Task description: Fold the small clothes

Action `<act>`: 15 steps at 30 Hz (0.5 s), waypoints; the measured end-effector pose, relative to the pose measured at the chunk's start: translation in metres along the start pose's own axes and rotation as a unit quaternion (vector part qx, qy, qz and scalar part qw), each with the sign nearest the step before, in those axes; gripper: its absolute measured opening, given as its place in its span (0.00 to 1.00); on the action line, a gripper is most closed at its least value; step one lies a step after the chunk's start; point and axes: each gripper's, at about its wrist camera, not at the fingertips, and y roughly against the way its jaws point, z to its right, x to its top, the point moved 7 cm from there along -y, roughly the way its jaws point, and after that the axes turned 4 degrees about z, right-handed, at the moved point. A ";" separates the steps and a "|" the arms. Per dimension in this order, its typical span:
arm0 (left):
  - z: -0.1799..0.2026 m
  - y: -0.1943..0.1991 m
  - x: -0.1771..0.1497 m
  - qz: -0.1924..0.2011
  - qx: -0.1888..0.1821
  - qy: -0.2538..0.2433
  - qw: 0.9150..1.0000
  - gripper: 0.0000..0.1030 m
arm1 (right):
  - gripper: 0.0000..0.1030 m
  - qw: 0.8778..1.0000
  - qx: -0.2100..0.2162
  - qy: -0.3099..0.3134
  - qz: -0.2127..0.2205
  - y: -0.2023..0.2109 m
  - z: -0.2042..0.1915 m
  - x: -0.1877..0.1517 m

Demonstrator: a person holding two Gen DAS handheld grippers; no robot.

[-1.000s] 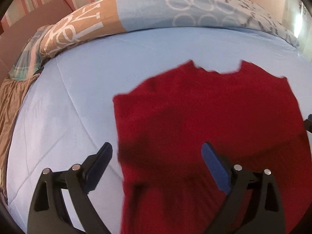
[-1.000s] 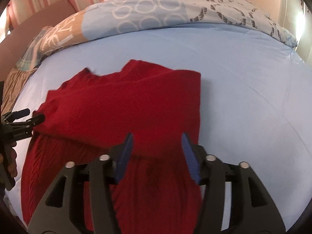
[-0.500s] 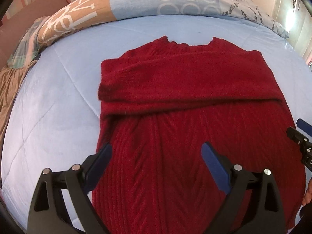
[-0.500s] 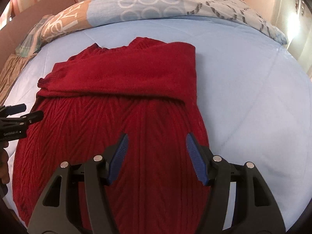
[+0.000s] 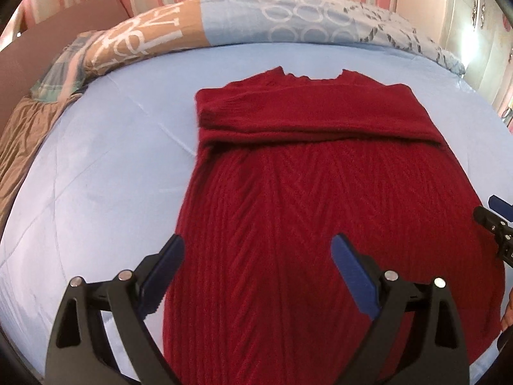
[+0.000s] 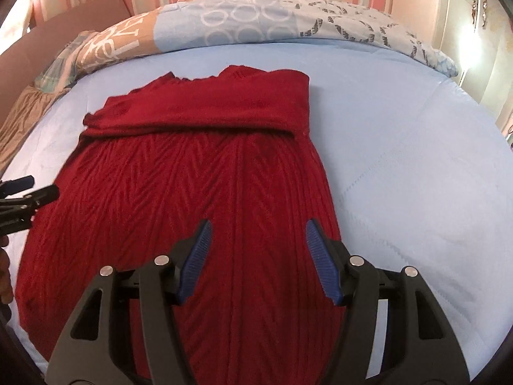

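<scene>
Open bed (image 6: 400, 134) sheet lies on both sides of the sweater (image 6: 198, 176); the duvet (image 6: 256, 19) banks up along the far edge, blocking reach there.

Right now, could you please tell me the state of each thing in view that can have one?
red sweater: lying flat on the bed, sleeves folded across the chest, lower body not yet folded.
left hand-held gripper: open, empty, above the sweater's lower part.
right hand-held gripper: open, empty, above the sweater's lower part.
blue sheet: spread over the bed, faintly creased.
patterned duvet: bunched along the far edge.
</scene>
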 end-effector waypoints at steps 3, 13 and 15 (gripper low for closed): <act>-0.007 0.004 -0.021 -0.014 0.007 0.011 1.000 0.91 | 0.60 1.000 -0.005 0.007 -0.007 0.002 -0.003 -0.013; -0.018 0.059 -0.077 -0.048 -0.013 0.038 0.998 0.83 | 0.67 0.999 -0.021 0.029 -0.004 0.044 -0.023 -0.057; -0.014 0.070 -0.084 -0.048 -0.016 0.033 0.998 0.66 | 0.67 0.999 -0.028 0.041 -0.001 0.056 -0.025 -0.065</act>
